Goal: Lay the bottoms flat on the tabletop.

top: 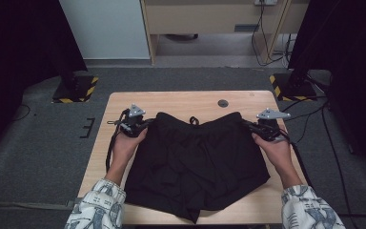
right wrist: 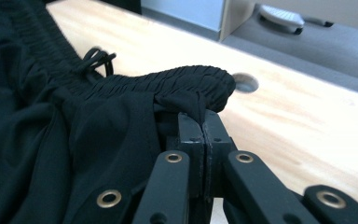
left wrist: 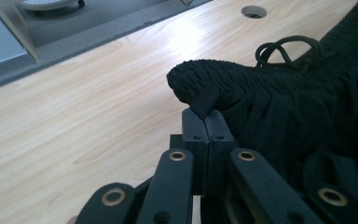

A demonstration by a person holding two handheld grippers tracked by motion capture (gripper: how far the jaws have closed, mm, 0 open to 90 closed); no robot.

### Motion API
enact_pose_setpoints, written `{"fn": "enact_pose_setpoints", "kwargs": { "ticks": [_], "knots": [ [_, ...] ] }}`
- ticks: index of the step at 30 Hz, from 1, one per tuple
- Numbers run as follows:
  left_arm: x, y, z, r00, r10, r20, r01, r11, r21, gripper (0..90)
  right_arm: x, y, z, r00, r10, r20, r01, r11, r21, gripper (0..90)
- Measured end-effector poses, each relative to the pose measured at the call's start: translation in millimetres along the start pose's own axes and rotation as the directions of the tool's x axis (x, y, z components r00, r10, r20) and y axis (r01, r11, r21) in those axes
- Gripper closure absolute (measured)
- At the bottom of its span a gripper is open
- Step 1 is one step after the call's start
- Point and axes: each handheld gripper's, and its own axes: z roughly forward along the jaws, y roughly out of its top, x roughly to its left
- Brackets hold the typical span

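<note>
Black shorts (top: 195, 162) lie flat on the wooden counter (top: 171, 100), waistband toward the far edge, legs toward the person, waistband running left to right. The left tool (top: 145, 123) is clamped on the waistband's left corner (left wrist: 200, 88); the right tool (top: 248, 125) is clamped on its right corner (right wrist: 200, 88). A drawstring loop (top: 194, 120) sits mid-waistband. Bare counter lies beyond the waistband, around a round hole (top: 223, 103); the legs reach the near edge. No readable writing
</note>
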Motion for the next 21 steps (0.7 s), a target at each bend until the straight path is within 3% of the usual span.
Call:
{"fn": "enact_pose_setpoints", "kwargs": {
  "ticks": [7,12,14,21],
  "knots": [
    [4.5,24.2,-14.3,0.9997,-0.025,-0.004,0.025,0.9986,-0.046,88.6,-6.3,20.6,-14.2,0.9993,0.015,0.034,-0.014,0.999,-0.036,89.0],
    [5.4,45.5,-22.6,0.9997,-0.011,-0.022,0.009,0.9981,-0.061,88.6,-12.0,35.8,-22.2,0.9986,0.032,0.041,-0.029,0.997,-0.067,89.0],
    [5.4,50.1,-25.8,0.9997,-0.012,-0.020,0.011,0.9965,-0.083,88.6,-12.1,39.6,-24.3,0.9983,0.034,0.047,-0.031,0.996,-0.079,89.0],
    [7.7,59.4,-34.4,0.9995,-0.015,-0.028,0.013,0.9956,-0.093,88.6,-13.0,50.1,-29.6,0.9970,0.059,0.049,-0.053,0.991,-0.124,89.0]
  ]
}}
